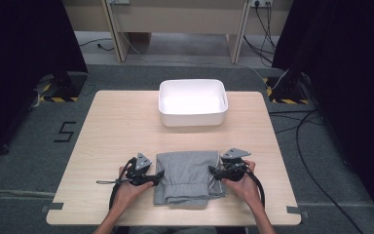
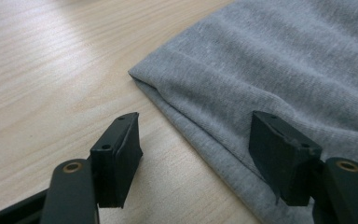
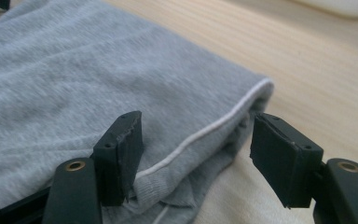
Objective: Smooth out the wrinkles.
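Both tongs sit low in the high view, flanking a folded grey garment on the wooden table. Left gripper is at the cloth's left edge, its jaws spread; in the left gripper view one pad hovers over bare wood and the other over the fabric's folded edge. Right gripper is at the right edge, jaws likewise spread astride a white-piped hem, pinching nothing. Above centre of the frame stands a white plastic bin, well apart from the garment, with nothing visible in it. Left of the table, a "5" is marked on the floor.
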Available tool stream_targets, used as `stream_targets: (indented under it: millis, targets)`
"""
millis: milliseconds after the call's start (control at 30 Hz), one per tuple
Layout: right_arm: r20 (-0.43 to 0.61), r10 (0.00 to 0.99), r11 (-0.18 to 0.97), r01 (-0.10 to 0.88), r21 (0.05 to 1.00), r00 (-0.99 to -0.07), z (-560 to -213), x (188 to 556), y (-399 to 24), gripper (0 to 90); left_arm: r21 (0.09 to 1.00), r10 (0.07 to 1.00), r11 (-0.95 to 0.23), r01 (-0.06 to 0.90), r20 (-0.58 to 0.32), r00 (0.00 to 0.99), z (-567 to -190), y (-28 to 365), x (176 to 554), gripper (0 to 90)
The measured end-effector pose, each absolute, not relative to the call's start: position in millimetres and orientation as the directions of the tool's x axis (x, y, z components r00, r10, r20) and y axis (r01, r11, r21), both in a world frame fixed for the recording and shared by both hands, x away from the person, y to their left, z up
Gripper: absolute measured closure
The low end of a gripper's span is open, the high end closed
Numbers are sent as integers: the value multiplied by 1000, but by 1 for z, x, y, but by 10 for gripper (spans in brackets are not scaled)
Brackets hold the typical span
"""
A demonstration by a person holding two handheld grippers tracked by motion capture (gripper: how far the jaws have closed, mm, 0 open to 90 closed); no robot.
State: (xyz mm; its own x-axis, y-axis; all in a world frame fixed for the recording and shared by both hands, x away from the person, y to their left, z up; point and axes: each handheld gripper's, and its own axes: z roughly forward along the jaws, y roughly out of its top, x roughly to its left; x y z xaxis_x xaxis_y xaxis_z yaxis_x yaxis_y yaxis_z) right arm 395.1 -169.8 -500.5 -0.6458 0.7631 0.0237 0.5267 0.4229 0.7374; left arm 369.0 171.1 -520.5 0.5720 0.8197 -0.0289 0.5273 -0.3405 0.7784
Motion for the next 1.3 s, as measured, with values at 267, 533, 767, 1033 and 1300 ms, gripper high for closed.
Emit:
stream_targets:
  millis: [267, 533, 767, 1033, 1300]
  targets:
    - [67, 773, 387, 553, 738, -631, -504, 395, -177, 357, 779, 819, -341, 526, -28, 573, -521, 173, 369, 346]
    - [68, 764, 400, 553, 731, -641, -506, 396, -172, 386, 777, 814, -353, 522, -20, 580, -520, 174, 369, 354]
    - [90, 756, 389, 556, 735, -648, -508, 399, -167, 403, 775, 820, -369, 513, 12, 572, -519, 179, 372, 368]
    - [58, 740, 427, 535, 729, -670, -507, 405, -146, 413, 769, 838, -364, 526, 25, 544, -518, 192, 378, 387]
    - [65, 727, 436, 532, 725, -684, -507, 418, -127, 414, 769, 859, -312, 557, -22, 511, -519, 213, 383, 386]
